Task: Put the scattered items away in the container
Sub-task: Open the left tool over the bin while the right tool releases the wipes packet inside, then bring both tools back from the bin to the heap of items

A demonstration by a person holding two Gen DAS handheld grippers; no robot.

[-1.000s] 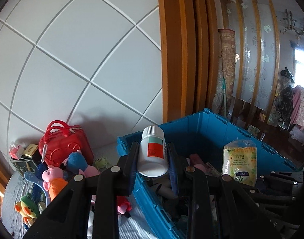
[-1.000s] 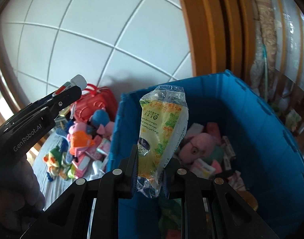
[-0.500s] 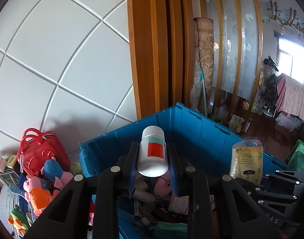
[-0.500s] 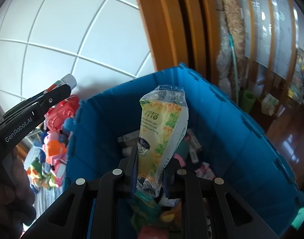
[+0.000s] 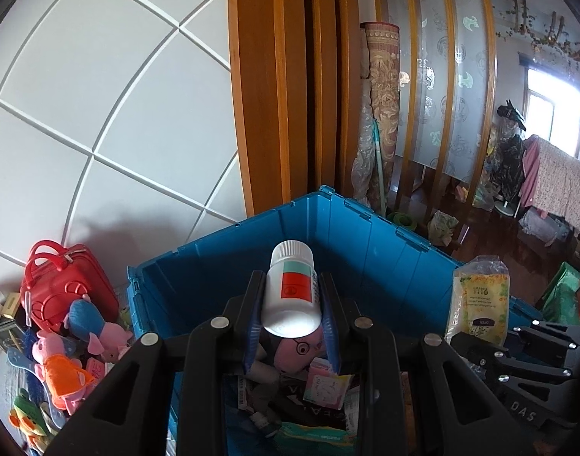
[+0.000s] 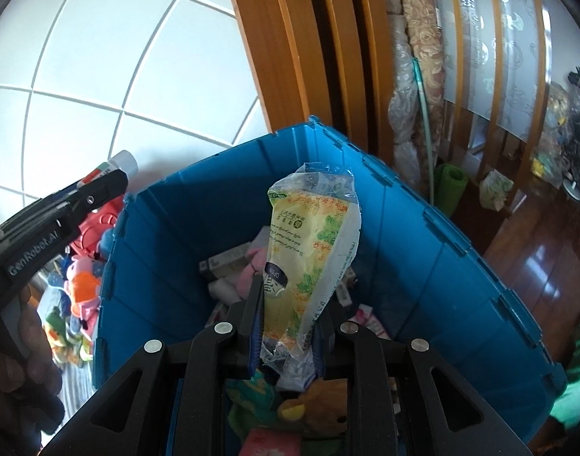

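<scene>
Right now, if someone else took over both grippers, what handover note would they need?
Left gripper: white pill bottle between its jaws, over the blue crate; jaws just began opening.
Right gripper: yellow tissue pack between its jaws, over the same crate; jaws just began opening.
Done: crate already holds plush toys and small boxes.
Left: drop both items, then fetch the red toy case and plush toys beside the crate.

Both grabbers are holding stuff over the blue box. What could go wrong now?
The white bottle in the left gripper has a smooth round body, so it might bounce or roll off the pile in the blue crate. The right gripper has just been opening on the wipes pack; its crinkly bottom might catch on a finger and not drop.
</scene>
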